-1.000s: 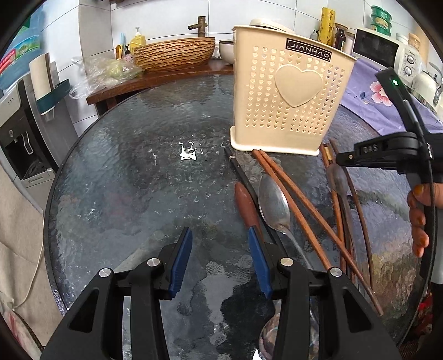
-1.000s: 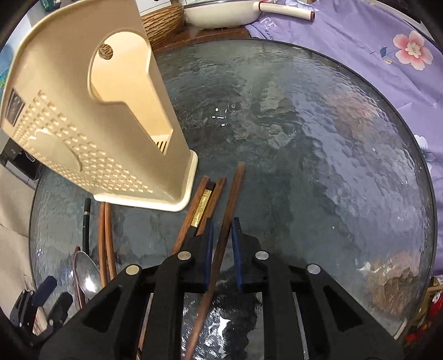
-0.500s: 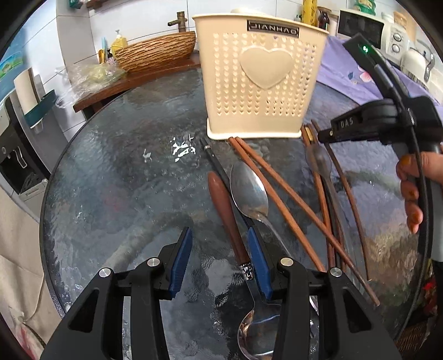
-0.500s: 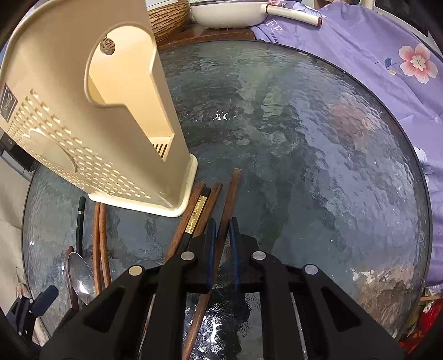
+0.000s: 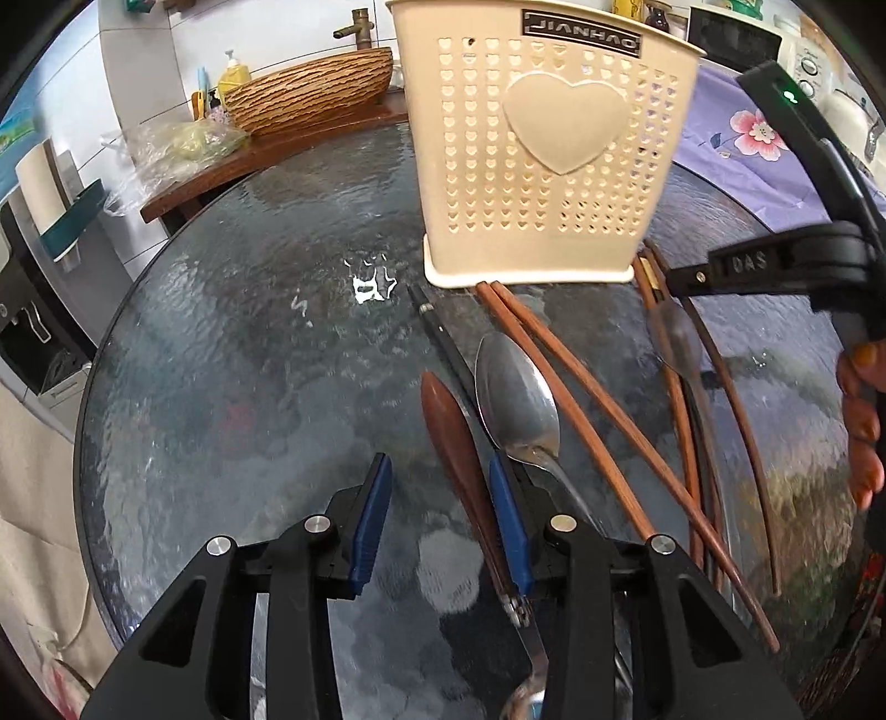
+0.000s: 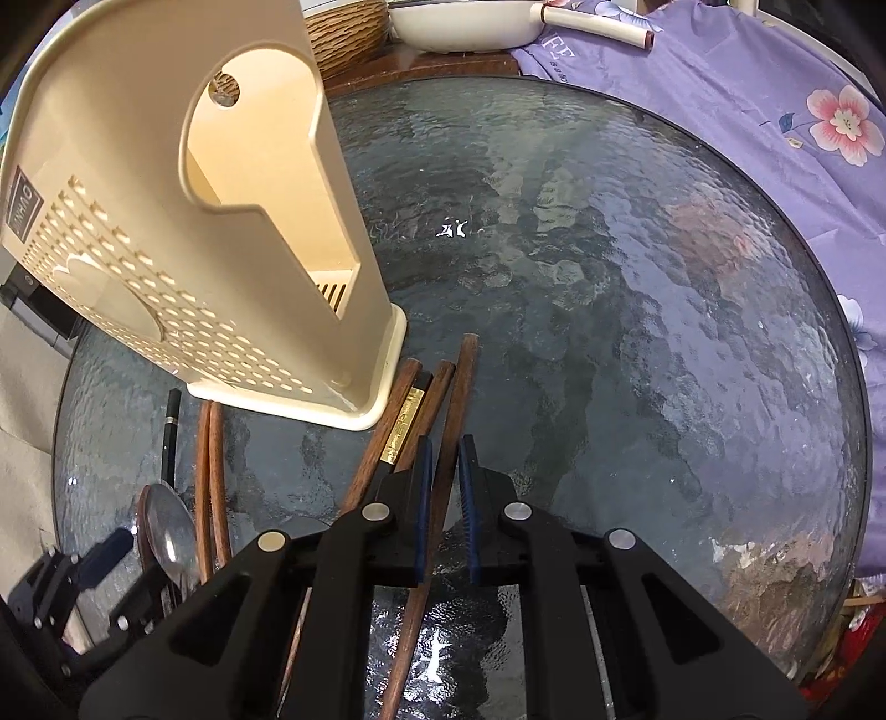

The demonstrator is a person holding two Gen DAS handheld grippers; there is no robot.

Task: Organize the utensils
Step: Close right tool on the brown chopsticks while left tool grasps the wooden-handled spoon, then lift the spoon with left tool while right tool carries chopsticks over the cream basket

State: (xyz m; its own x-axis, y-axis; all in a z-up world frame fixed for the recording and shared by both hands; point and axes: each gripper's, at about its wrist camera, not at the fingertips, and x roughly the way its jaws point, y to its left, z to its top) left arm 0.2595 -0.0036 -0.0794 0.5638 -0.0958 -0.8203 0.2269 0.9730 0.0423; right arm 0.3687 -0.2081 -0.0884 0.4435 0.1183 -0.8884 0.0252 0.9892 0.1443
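Looking down along the left gripper [image 5: 440,518], the left view showed the whole spread of utensils on the glass table [image 5: 232,354]: a wooden handle [image 5: 451,437], a steel spoon [image 5: 518,401], a thin black stick [image 5: 443,343], a pair of brown chopsticks [image 5: 559,376] and, further right, more chopsticks [image 5: 678,399] with a second spoon [image 5: 673,338] lying across them. Only this view showed the heart front of the cream holder [image 5: 545,160], the woven bowl [image 5: 310,91] on the wooden shelf behind, and a hand [image 5: 861,421] gripping the right tool. The left jaws had just been closing; they stood apart, the wooden handle between them, close against the right pad, the left pad clear of it.

The right view showed the holder [image 6: 183,238] from its side, with its arched cut-out open onto the inside; what could be seen of the interior held nothing, only a slotted floor. This view alone showed the right gripper [image 6: 443,498] pinching one chopstick [image 6: 454,410], pads nearly together, the stick running from under the tool toward the holder's base. Beside it lay further chopsticks [image 6: 412,410], one with a gold band, touching the holder's foot. A white pan [image 6: 465,27] and purple floral cloth [image 6: 747,94] lay beyond the table. The left gripper [image 6: 99,559] appeared small at the lower left, over the steel spoon [image 6: 169,526].
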